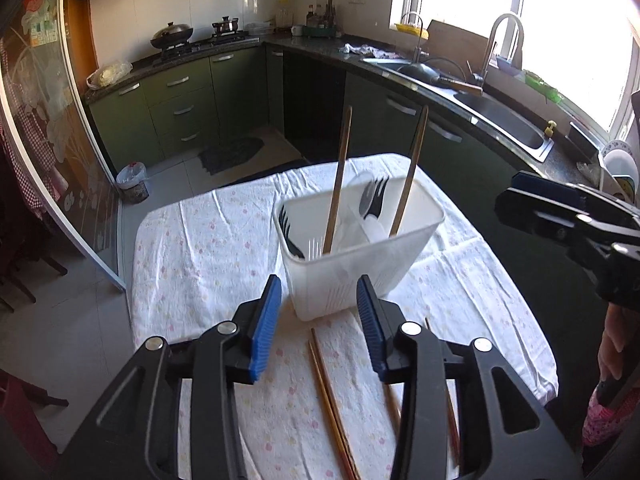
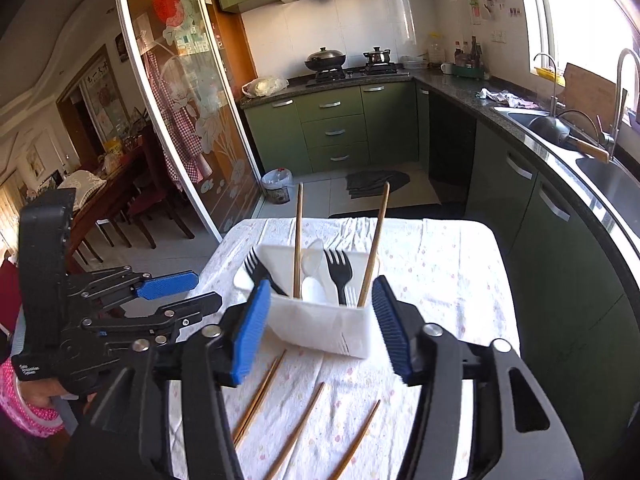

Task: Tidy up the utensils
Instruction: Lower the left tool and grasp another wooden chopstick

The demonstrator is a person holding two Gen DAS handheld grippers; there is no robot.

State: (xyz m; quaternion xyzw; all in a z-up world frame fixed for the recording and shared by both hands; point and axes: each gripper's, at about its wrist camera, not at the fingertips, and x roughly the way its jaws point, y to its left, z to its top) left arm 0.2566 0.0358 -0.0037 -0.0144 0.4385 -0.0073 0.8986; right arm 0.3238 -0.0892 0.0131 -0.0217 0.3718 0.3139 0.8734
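Two brown chopsticks are standing nearly upright in the white bin on the table, tips leaning apart. I'm holding both my left gripper and right gripper apart, gripping nothing.

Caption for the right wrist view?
Open right gripper above loose chopsticks on the tablecloth, facing the white utensil bin.

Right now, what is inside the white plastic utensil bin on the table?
The white plastic utensil bin holds two upright wooden chopsticks, two black plastic forks, a clear plastic spoon and a small white fork. Its walls hide their lower ends and the bottom.
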